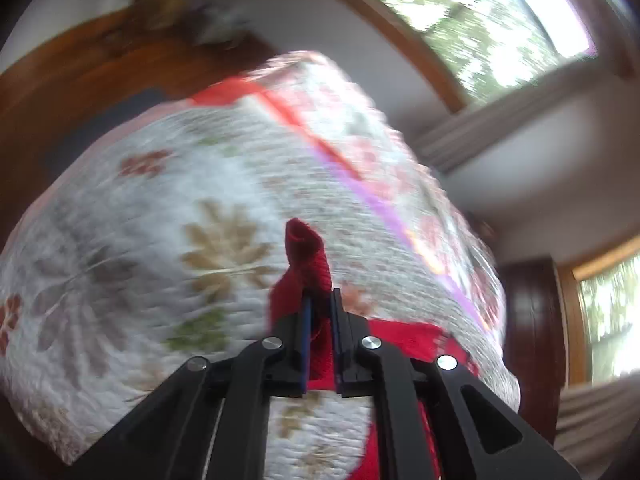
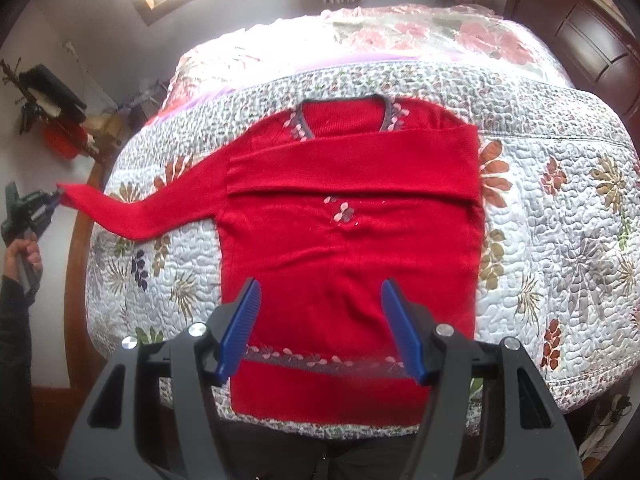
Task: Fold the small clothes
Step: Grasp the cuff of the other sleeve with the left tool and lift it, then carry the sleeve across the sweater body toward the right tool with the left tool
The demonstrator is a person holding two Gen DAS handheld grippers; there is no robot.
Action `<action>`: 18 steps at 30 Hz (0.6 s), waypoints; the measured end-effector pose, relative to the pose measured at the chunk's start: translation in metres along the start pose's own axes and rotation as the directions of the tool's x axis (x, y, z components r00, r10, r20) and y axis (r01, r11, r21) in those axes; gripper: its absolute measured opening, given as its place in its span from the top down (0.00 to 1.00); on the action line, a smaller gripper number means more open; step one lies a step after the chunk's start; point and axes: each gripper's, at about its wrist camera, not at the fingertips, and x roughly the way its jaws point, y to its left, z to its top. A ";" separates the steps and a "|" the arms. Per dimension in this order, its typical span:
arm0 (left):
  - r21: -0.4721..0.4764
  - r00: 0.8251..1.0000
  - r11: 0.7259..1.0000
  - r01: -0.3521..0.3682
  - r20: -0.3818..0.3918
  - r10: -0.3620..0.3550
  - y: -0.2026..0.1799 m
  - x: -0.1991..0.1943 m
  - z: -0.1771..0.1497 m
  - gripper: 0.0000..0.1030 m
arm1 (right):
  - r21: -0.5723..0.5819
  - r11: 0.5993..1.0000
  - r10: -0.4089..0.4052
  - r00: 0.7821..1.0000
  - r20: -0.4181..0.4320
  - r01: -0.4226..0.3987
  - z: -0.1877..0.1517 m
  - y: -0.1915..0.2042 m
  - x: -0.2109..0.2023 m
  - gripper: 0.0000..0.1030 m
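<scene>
A small red sweater (image 2: 348, 248) lies flat on a quilted floral bedspread (image 2: 552, 240), neck away from me, hem near the bed's front edge. One sleeve (image 2: 360, 160) is folded across the chest. The other sleeve (image 2: 152, 208) stretches out to the left, lifted off the bed. My left gripper (image 2: 54, 200) is shut on that sleeve's cuff; in the left wrist view the red cuff (image 1: 306, 252) sticks out past the closed left gripper (image 1: 320, 296). My right gripper (image 2: 320, 288) hangs open above the sweater's lower part, with nothing between its fingers.
A wooden bed frame (image 2: 80, 248) runs along the left side, a dark headboard (image 2: 580, 36) at the far right. A shelf with clutter (image 2: 56, 112) hangs on the left wall. Windows (image 1: 480, 12) are in the walls. A hand (image 2: 24, 252) holds the left gripper.
</scene>
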 end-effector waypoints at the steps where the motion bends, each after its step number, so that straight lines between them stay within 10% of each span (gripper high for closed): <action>1: 0.030 1.000 0.999 0.012 -0.005 -0.011 -0.017 0.002 0.000 0.92 | 0.006 1.000 0.005 1.000 0.006 -0.005 0.000 -0.004 -0.001 0.39; 18: 0.337 0.961 0.935 0.110 -0.277 -0.013 -0.246 0.149 -0.110 0.92 | 0.073 0.981 0.180 0.984 -0.011 -0.179 0.039 -0.072 0.029 0.37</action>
